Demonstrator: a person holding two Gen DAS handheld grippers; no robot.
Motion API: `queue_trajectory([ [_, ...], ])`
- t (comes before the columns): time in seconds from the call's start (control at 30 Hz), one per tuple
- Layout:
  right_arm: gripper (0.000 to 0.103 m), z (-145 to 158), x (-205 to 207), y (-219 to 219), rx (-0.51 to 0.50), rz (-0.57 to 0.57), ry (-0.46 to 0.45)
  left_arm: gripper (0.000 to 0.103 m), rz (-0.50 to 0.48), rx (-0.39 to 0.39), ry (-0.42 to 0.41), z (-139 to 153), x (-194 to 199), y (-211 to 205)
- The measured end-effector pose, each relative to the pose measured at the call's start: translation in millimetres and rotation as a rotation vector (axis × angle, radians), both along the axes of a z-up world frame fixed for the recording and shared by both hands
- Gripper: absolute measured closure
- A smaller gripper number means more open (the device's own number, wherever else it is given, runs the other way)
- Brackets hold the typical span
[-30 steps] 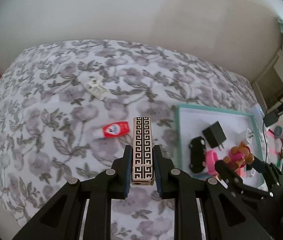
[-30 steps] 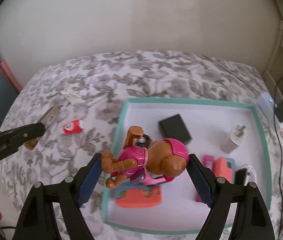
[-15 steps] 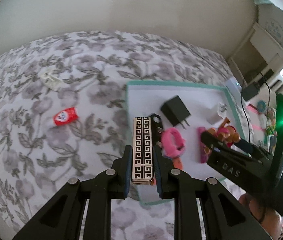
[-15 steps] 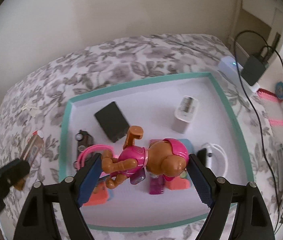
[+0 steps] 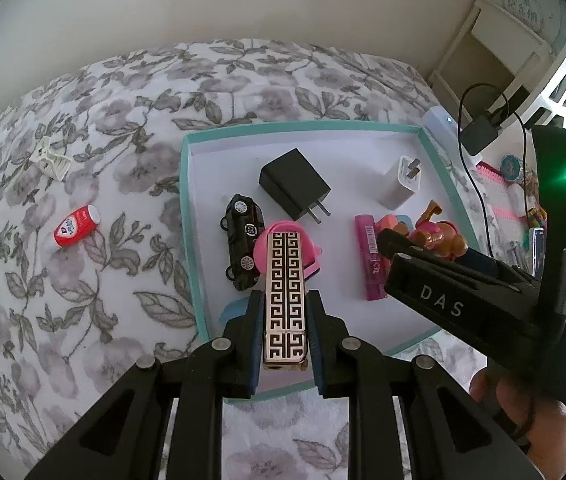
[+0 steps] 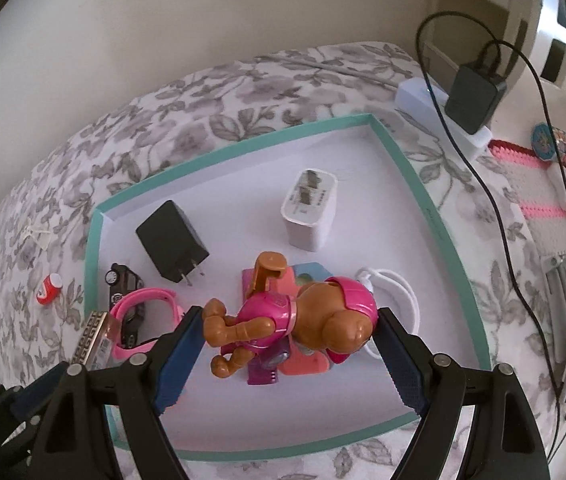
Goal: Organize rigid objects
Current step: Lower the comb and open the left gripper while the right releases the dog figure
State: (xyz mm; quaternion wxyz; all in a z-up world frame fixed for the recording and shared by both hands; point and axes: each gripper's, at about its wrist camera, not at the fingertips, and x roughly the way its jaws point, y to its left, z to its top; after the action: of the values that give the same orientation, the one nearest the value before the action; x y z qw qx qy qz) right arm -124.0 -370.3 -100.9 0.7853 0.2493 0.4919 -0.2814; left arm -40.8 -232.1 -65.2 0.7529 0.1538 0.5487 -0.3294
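Seen from the left wrist: left gripper (image 5: 285, 316) clamped on a slim gold-and-black patterned case (image 5: 285, 294), blue pads pressed against its long sides, the case pointing forward over the near part of a teal-rimmed tray (image 5: 187, 208) lying on a grey floral bedspread (image 5: 83, 280). Inside the tray: black toy car (image 5: 243, 248) at the left, pink band (image 5: 279, 236) partly hidden behind the case, black charger (image 5: 294, 184) with prongs toward the camera, white charger (image 5: 399, 182) farther right, pink tube (image 5: 371, 260) lying lengthwise. Off the tray on the bedspread: small red bottle (image 5: 75, 226) and, well beyond it, a white clip (image 5: 50, 158). At the right, right gripper (image 5: 423, 252) seen from the side, held by a hand (image 5: 523, 412), with a brown-and-pink toy dog (image 5: 439, 236) at its tip. Seen from the right wrist: right gripper (image 6: 289, 330) spread wide yet pinching the toy dog (image 6: 291, 316) between both blue pads, tail end against the left pad, head against the right, held above the tray's (image 6: 419, 200) middle. Below the dog, coral-pink pieces and the pink tube, mostly hidden. White cord loop (image 6: 399, 296) just right of the dog; white charger (image 6: 311, 210) and black charger (image 6: 173, 238) farther back; toy car (image 6: 123, 280) and pink band (image 6: 143, 320) at the left; patterned case (image 6: 91, 336) in the left gripper at the lower left corner; red bottle (image 6: 49, 288) outside the rim.
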Motion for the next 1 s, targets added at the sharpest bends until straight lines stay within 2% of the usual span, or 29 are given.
queue_trajectory([
  [0.33, 0.017, -3.7, 3.6, 2.4, 0.001, 0.020, 0.016, 0.082, -0.026, 0.032, -0.011, -6.7, -6.0, -8.5],
  [1.0, 0.016, -6.9, 9.9, 8.9, -0.044, 0.060, 0.070, 0.081, -0.034, 0.083, 0.064, -35.4, -6.0, -14.3],
])
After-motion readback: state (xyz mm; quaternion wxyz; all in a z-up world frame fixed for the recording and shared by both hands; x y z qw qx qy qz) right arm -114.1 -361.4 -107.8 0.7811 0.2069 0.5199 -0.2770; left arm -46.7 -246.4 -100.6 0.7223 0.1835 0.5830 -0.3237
